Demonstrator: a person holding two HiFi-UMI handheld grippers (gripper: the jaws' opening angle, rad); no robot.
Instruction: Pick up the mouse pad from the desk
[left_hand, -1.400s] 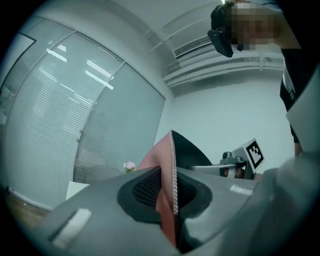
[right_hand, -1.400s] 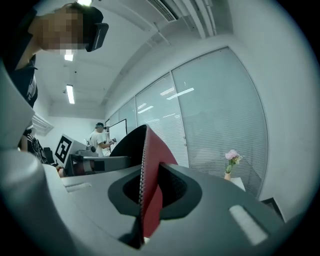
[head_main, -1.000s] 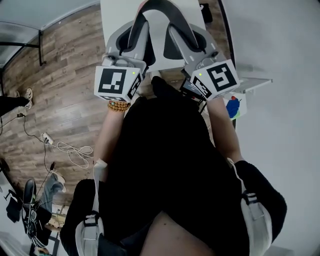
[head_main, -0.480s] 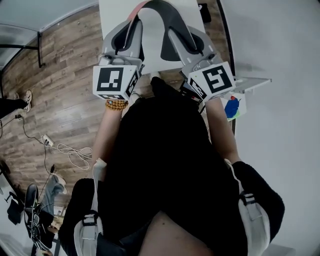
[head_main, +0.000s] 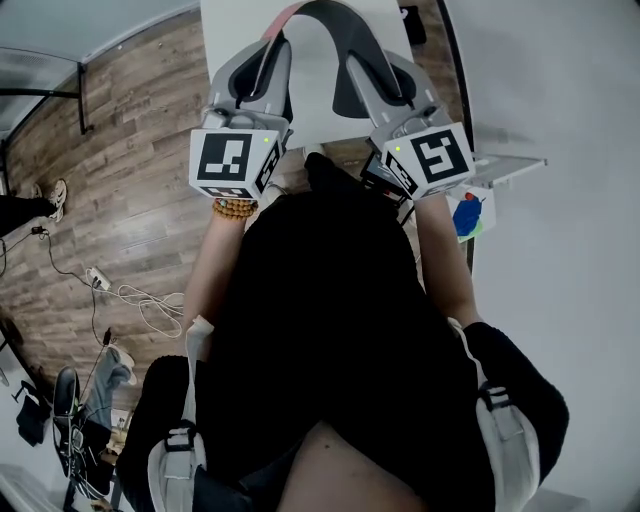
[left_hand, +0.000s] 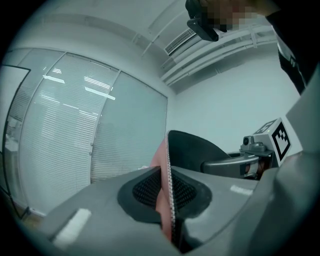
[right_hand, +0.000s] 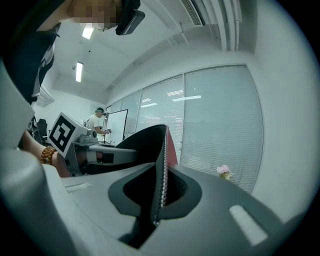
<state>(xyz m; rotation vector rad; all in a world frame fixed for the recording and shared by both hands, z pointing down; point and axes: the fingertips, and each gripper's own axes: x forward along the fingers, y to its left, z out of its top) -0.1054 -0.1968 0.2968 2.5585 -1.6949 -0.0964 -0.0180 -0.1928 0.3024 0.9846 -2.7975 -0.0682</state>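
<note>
The mouse pad (head_main: 338, 18), black on top with a pink underside, is bent into an arch above the white desk (head_main: 225, 35). My left gripper (head_main: 266, 72) is shut on its left end and my right gripper (head_main: 366, 78) is shut on its right end. In the left gripper view the pad (left_hand: 192, 150) stands on edge in the shut left gripper (left_hand: 168, 202), with the right gripper (left_hand: 252, 159) beyond it. In the right gripper view the pad (right_hand: 146, 137) is pinched in the right gripper (right_hand: 159, 199), and the left gripper (right_hand: 97, 155) holds its far end.
Wooden floor (head_main: 130, 140) lies left of the desk, with white cables (head_main: 150, 305) and a shoe (head_main: 56, 190) on it. A small colourful item (head_main: 465, 215) sits at the right. Glass walls with blinds surround the room; a pink flower (right_hand: 222, 171) and a distant person (right_hand: 97, 122) show.
Both grippers stay shut on the pad. They drifted slightly left and then back, and the pad's arch is about the same.
</note>
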